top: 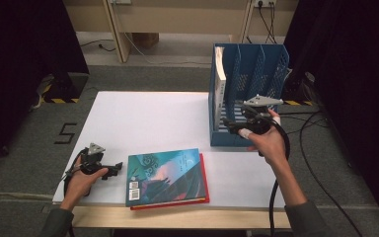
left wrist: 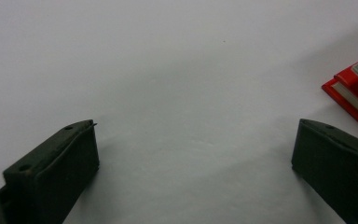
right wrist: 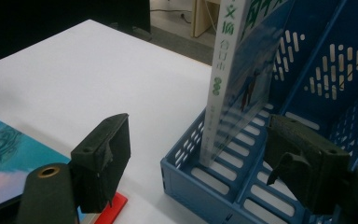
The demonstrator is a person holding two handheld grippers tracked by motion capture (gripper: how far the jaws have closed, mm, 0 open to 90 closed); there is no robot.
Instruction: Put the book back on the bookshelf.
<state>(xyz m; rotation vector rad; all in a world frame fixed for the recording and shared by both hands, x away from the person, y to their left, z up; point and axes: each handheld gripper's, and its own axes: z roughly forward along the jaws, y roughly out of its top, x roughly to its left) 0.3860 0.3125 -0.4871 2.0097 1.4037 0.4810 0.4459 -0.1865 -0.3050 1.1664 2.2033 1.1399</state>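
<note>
My left tool (top: 109, 170) rests low on the desk (top: 143, 118) with its jaws spread wide and nothing between them; in the left gripper view only bare white surface lies ahead, and the corner of the red book (left wrist: 349, 95) sits just off the far jaw. The stack is right beside this tool: the teal book (top: 167, 175) lies flat on top of the red one (top: 205, 173), its long edges running away from the tool across the desk, the spine side nearest the jaws

My right tool (top: 237, 129) is at the front edge of the blue file rack (top: 249, 74), jaws released and wide apart, gripping nothing. In the right gripper view the upright white book (right wrist: 230, 84) stands on end in the rack's leftmost slot, just ahead of and between the jaws but untouched by them

So the flat stack lies well to the left of my right tool and close to my left one; I judge the left tool the nearer for the next pick-up
</note>
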